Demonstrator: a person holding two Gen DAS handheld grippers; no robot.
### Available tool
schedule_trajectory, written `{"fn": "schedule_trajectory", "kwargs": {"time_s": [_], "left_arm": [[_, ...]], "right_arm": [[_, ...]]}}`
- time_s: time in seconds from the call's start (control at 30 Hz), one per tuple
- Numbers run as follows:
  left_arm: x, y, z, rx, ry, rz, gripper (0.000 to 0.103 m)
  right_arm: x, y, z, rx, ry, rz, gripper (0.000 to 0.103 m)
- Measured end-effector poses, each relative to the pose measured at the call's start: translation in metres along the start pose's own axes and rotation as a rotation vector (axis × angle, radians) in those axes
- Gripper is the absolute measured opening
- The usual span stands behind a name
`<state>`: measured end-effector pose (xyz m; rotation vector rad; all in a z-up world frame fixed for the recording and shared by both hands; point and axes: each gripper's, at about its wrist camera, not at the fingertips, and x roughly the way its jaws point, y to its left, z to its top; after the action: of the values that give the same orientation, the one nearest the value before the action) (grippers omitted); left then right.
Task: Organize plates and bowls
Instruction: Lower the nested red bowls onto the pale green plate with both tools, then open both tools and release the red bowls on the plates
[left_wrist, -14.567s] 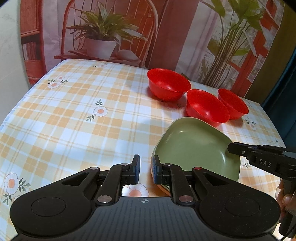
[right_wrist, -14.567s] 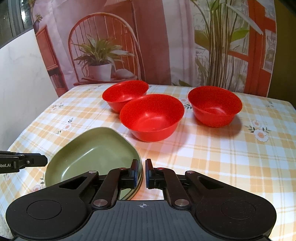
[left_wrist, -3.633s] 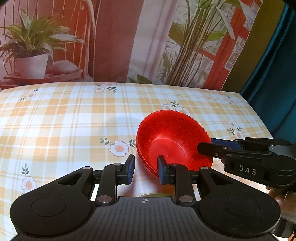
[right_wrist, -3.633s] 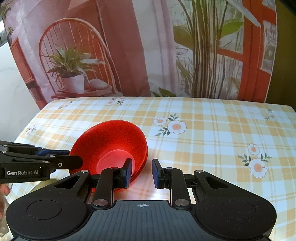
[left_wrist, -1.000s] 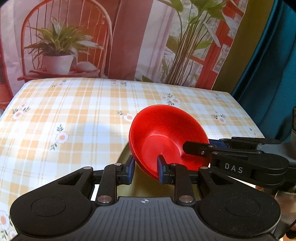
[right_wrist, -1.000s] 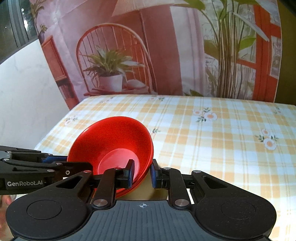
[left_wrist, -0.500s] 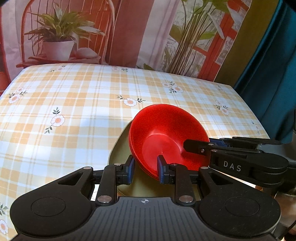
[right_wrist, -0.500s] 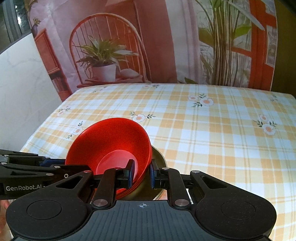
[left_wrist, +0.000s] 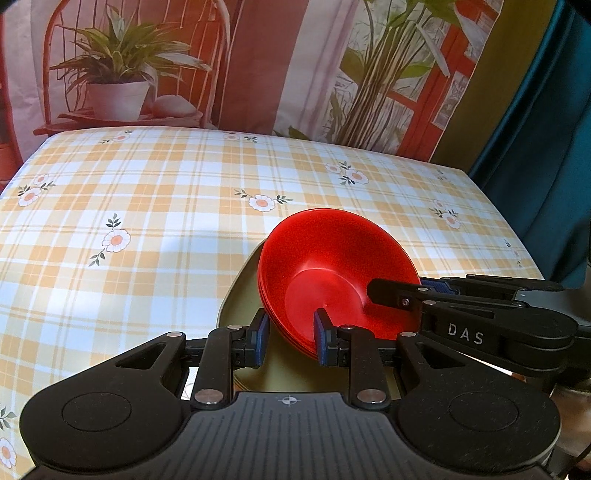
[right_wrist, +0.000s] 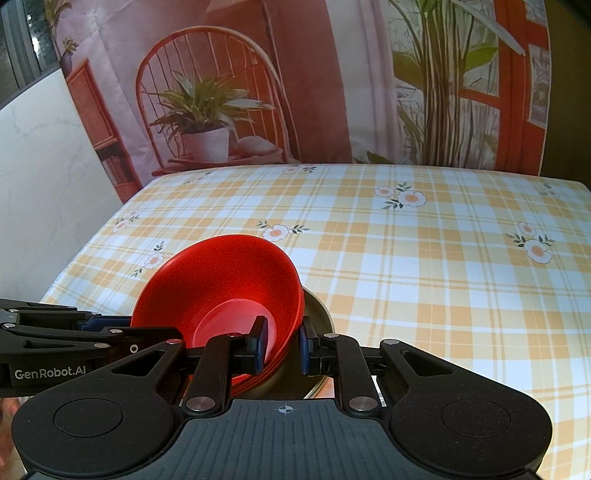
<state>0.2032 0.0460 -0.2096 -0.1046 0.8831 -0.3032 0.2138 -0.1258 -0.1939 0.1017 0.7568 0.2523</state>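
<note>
A stack of nested red bowls (left_wrist: 332, 258) is held between both grippers over the green plate (left_wrist: 240, 295). My left gripper (left_wrist: 289, 334) is shut on the stack's near-left rim. My right gripper (right_wrist: 282, 343) is shut on the opposite rim of the bowls (right_wrist: 221, 288). The right gripper also shows in the left wrist view (left_wrist: 399, 295), and the left gripper in the right wrist view (right_wrist: 110, 326). The plate (right_wrist: 317, 314) lies under the bowls and is mostly hidden. I cannot tell whether the stack touches the plate.
The table wears a yellow checked cloth with daisies (left_wrist: 147, 206). Its right edge (left_wrist: 517, 236) meets a teal curtain. A printed backdrop with a chair and potted plant (right_wrist: 207, 122) stands behind the far edge.
Both grippers have carried the red bowl stack back toward me and down over the green plate. Both grips have stayed the same.
</note>
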Motion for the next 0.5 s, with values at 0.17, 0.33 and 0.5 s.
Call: {"fn": "schedule_trajectory", "kwargs": {"time_s": [0.17, 0.33, 0.5], "left_arm": [[0.0, -0.001, 0.0, 0.003, -0.001, 0.004, 0.027], [0.001, 0.0, 0.001, 0.004, 0.005, 0.007, 0.028], [-0.015, -0.006, 0.009, 0.049, -0.053, 0.024, 0.057]], "right_arm": [[0.0, 0.0, 0.0, -0.004, 0.0, -0.004, 0.016], [-0.003, 0.001, 0.002, -0.007, 0.0, -0.011, 0.02], [-0.026, 0.01, 0.014, -0.058, -0.063, -0.017, 0.026]]}}
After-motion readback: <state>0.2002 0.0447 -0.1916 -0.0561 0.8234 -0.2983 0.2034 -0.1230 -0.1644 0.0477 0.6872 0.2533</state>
